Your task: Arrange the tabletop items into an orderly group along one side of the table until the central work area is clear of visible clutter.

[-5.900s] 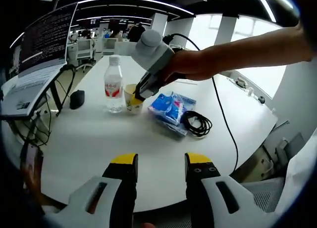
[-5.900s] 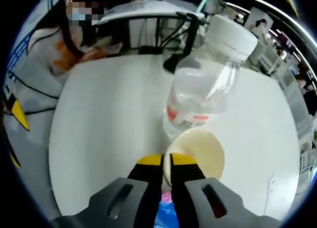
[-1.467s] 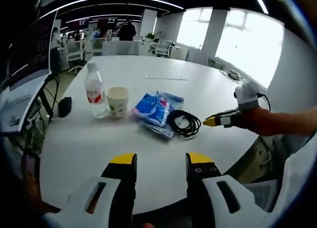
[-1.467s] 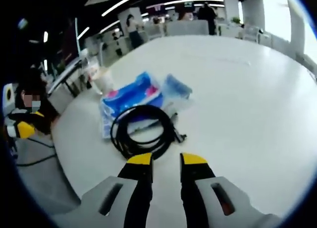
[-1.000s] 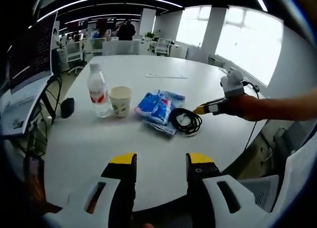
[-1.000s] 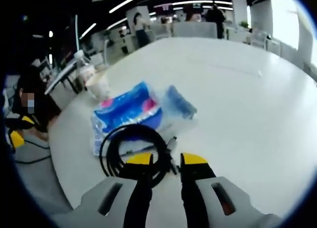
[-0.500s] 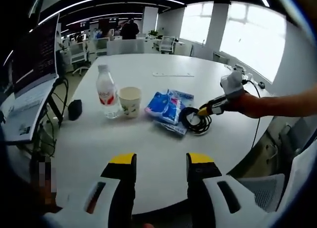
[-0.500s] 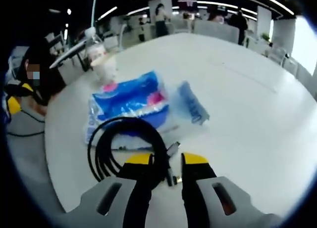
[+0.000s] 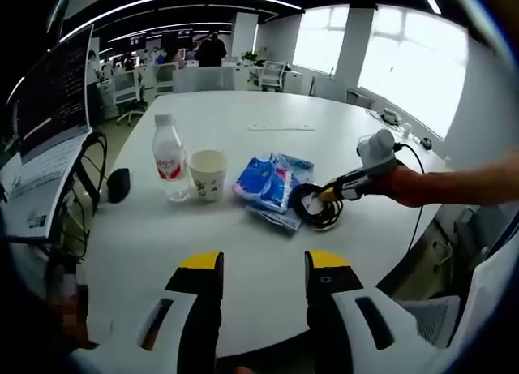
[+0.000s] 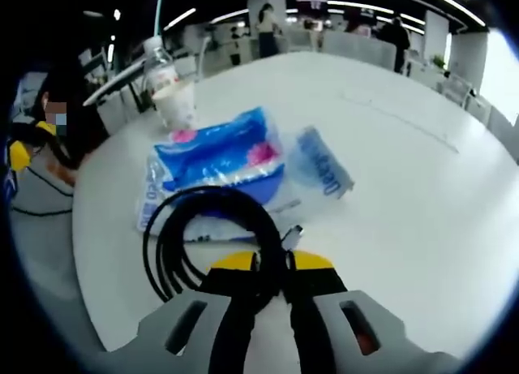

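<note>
On the white bench (image 9: 268, 106), the blue tissue pack (image 10: 215, 159) lies just beyond the right gripper (image 10: 272, 264), whose jaws, apart half a second ago, now pinch the coiled black cable (image 10: 207, 220), ready to shift. The left gripper (image 9: 259, 264) hangs open, empty.

No legible text on any label or packaging
</note>
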Tool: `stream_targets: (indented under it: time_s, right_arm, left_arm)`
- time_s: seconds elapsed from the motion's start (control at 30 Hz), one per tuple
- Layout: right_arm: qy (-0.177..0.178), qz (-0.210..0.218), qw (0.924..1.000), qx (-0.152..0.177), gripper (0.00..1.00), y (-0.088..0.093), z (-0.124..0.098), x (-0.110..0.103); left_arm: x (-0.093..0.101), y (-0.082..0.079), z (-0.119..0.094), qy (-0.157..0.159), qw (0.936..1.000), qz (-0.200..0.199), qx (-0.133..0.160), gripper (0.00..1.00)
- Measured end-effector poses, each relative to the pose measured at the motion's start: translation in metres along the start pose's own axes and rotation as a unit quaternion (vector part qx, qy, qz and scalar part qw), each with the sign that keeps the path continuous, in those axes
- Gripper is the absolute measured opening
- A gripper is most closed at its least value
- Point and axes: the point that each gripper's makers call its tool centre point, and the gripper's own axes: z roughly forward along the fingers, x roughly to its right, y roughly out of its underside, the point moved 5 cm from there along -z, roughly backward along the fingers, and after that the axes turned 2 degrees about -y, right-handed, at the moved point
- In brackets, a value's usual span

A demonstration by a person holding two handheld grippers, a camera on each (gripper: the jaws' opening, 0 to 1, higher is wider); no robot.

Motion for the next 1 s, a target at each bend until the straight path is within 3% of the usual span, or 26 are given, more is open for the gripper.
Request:
stream_targets:
  time_s: [0.3,1.0]
  right_arm:
    - [-0.007,0.003,0.9999,0.011,0.09,0.0,-0.011,-0.002]
    - [0.009,0.019,0.9993,0.032,0.09,0.011,-0.047,-0.002]
  left_arm:
    - [0.001,-0.008,-0.002,0.003,1.0,0.001,0.008,0.38]
    - [0.028,-0.022,0.004,0.023,0.9993,-0.005,0.029,0.38]
